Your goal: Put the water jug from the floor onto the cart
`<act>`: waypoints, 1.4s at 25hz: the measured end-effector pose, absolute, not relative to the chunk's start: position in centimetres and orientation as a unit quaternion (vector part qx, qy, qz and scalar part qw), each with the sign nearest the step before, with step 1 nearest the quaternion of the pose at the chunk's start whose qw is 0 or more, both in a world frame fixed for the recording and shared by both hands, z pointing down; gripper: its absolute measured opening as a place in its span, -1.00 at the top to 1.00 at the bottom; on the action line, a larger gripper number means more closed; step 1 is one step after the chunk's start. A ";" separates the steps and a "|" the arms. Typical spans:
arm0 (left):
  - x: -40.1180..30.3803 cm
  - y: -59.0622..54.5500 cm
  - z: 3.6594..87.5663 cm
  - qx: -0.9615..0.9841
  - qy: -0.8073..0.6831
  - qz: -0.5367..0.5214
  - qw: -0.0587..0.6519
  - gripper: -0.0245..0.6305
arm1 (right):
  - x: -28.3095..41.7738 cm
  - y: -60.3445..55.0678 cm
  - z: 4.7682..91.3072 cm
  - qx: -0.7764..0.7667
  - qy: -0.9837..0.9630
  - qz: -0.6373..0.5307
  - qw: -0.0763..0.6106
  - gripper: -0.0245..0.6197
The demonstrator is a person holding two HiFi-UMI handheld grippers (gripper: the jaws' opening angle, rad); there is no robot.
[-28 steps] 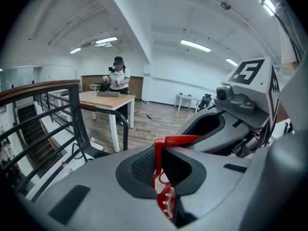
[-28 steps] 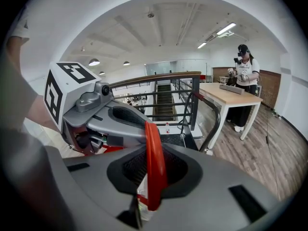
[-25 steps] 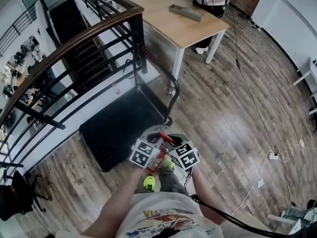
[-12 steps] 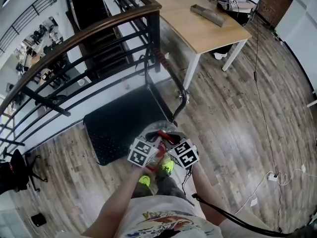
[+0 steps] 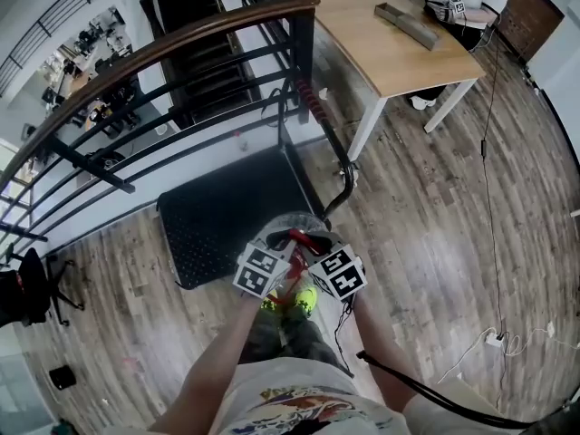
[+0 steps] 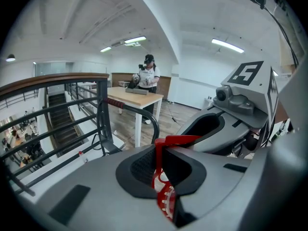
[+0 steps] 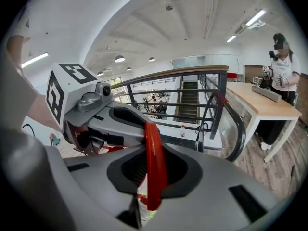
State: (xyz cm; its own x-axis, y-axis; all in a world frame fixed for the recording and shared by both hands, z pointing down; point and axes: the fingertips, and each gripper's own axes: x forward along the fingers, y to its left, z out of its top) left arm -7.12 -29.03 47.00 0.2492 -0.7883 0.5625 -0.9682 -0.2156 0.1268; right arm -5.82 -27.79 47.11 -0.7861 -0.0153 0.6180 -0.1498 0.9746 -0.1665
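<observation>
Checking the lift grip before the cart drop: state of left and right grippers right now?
Left gripper: closed on the red plastic handle of the translucent water jug.
Right gripper: closed on the same red handle.

the wooden floor [image 5: 435,216] carries the black flat cart [image 5: 227,216] and a light table [image 5: 353,25].

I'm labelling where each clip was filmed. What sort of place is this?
Probably an upper-floor office or workshop: a railing guards a descending staircase, a wooden table stands on plank flooring, with a flat cart nearby.
</observation>
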 end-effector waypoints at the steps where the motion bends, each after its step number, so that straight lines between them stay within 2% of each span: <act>1: -7.5 -29.3 47.3 0.753 -0.584 0.191 0.235 0.85 | -6.3 -28.1 47.3 0.039 -0.939 0.102 0.326 0.77; 16: -15.5 -32.1 49.8 0.740 -0.593 0.170 0.267 0.85 | -14.1 -31.1 49.7 0.015 -0.928 0.099 0.360 0.77; 25: -21.6 -34.2 50.5 0.747 -0.589 0.164 0.263 0.85 | -20.4 -33.0 50.8 0.020 -0.924 0.107 0.367 0.76; 35: -28.1 -36.4 55.6 0.742 -0.591 0.178 0.263 0.85 | -26.7 -35.2 55.7 0.023 -0.923 0.114 0.367 0.76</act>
State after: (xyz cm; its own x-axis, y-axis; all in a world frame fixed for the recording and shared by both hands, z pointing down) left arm -28.12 -36.40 55.58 0.2376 -0.7829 0.5750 -0.9703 -0.1634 0.1786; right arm -26.67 -35.21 55.74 -0.7292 0.0410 0.6830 -0.1268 0.9728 -0.1937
